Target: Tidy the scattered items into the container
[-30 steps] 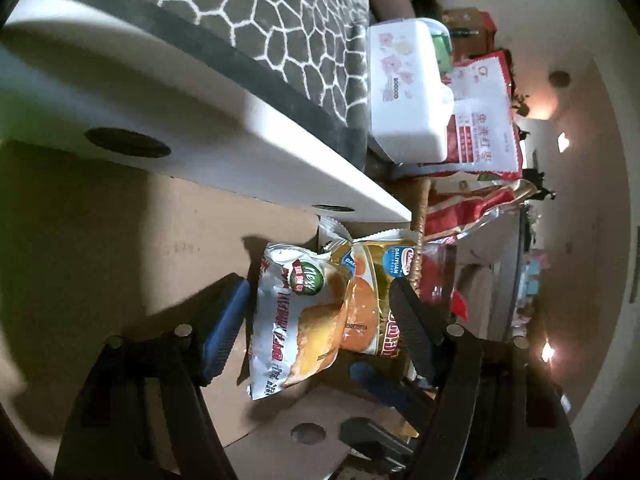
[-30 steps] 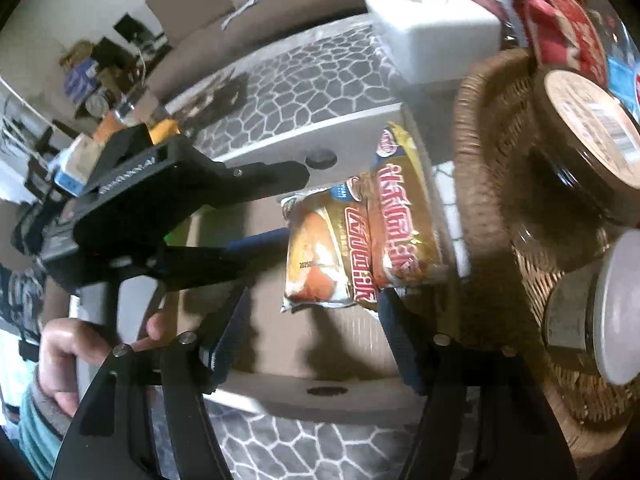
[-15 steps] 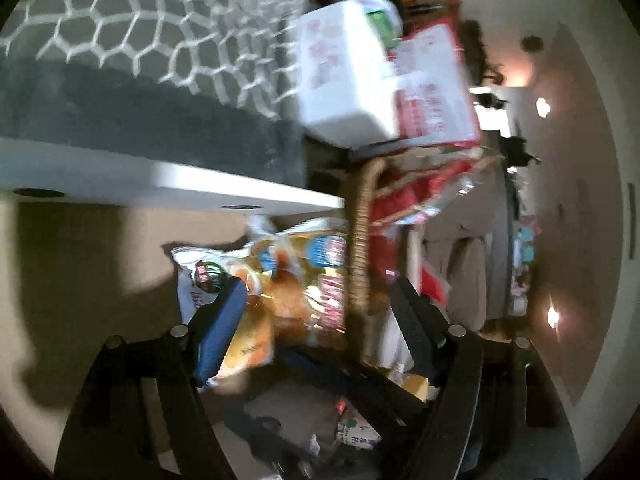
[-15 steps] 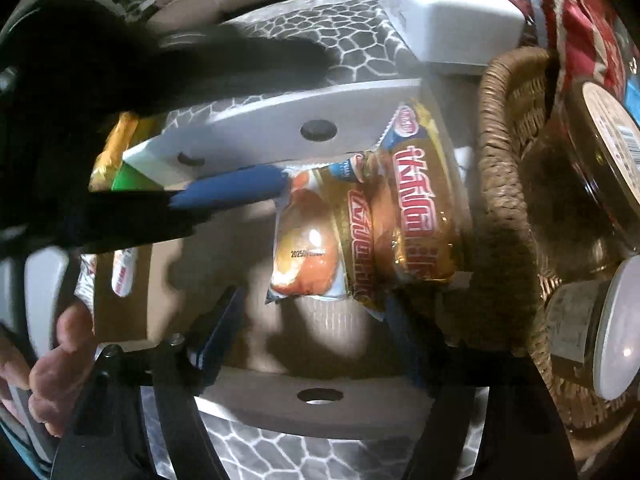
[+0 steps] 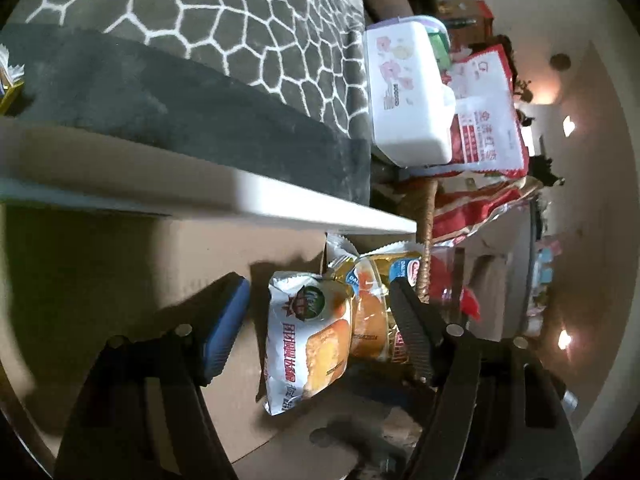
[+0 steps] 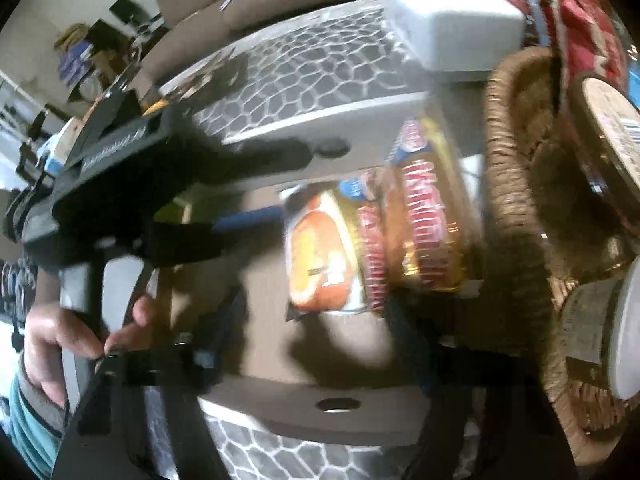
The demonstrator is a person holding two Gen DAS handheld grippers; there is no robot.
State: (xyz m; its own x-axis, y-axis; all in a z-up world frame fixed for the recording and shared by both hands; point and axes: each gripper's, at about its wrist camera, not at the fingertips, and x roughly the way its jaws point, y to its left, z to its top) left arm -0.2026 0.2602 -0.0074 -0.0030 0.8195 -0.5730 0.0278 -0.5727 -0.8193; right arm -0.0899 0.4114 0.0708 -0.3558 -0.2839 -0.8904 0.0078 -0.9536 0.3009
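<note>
Two open tongs over snack packets in box

Snack packs in the box, basket alongside.
Three packs lie overlapping on the floor of the box, against the wall nearest the basket. Jars sit in the basket. A tissue box rests on the mat beyond.
</note>
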